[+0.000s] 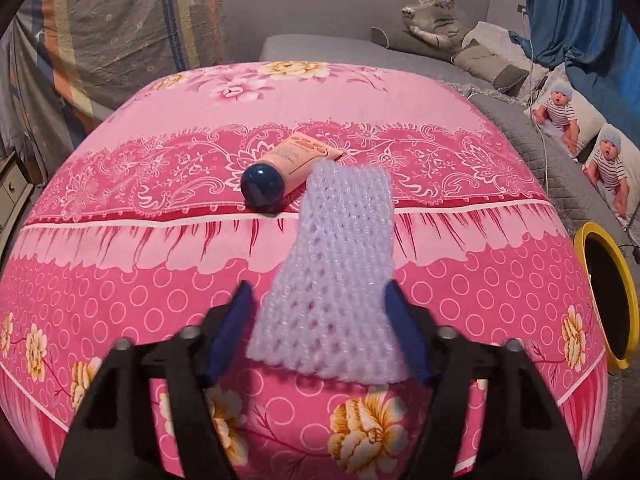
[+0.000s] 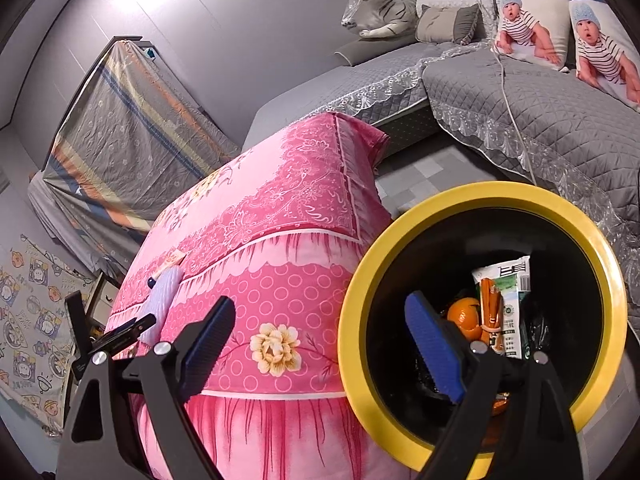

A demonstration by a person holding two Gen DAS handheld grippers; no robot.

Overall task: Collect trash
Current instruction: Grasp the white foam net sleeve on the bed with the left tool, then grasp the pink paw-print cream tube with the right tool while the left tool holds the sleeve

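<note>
- Left wrist view: the left gripper point(image 1: 318, 312) sits low in the frame over a table draped in a pink floral cloth point(image 1: 120, 280)
- A white foam net sleeve point(image 1: 340, 260) lies on the cloth from mid-frame down to between the two blue pads; the right pad point(image 1: 404, 332) meets the sleeve's edge, while the left pad point(image 1: 230, 332) stands just beside it with a thin strip of cloth showing, so the jaws are half-closed around the sleeve without a clear pinch
- Just above and left of the sleeve's far end lies a peach tube with a dark blue cap point(image 1: 280, 172), touching or nearly touching the sleeve
- At the right edge is part of a yellow-rimmed bin point(image 1: 624, 308)
- Right wrist view: the right gripper point(image 2: 320, 344) hangs at lower centre with its jaws wide apart and nothing between them; its right finger point(image 2: 434, 356) is in front of the bin's mouth
- The yellow-rimmed bin point(image 2: 360, 312) fills the lower right, beside the draped table; inside are an orange peel point(image 2: 464, 316) and a printed packet point(image 2: 508, 304)
- At the left edge, the sleeve point(image 2: 160, 300) lies on the cloth with the other gripper at its near end
</note>
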